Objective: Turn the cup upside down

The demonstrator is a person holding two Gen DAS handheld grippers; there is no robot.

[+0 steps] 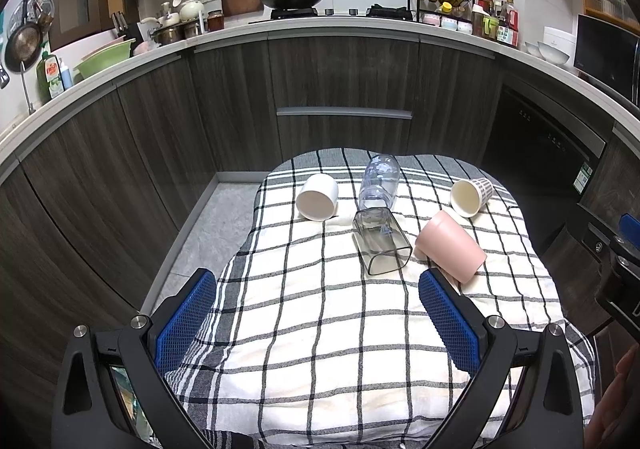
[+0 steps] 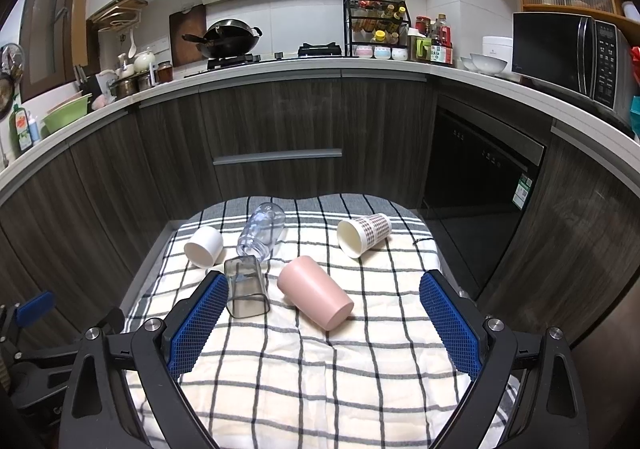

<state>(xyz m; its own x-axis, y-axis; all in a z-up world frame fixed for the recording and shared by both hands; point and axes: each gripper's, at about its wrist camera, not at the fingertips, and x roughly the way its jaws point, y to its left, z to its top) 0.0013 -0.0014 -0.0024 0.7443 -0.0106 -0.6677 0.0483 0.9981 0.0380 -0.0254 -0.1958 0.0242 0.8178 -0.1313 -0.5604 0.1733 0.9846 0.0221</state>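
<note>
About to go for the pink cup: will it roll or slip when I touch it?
The pink cup lies on its side on the soft checked cloth, so it may roll. Its smooth, likely light plastic wall could slip.

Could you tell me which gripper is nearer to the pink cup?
Right. The right gripper has the pink cup lying between its fingers; the left gripper sits left of it, cup beyond its right finger.
</note>
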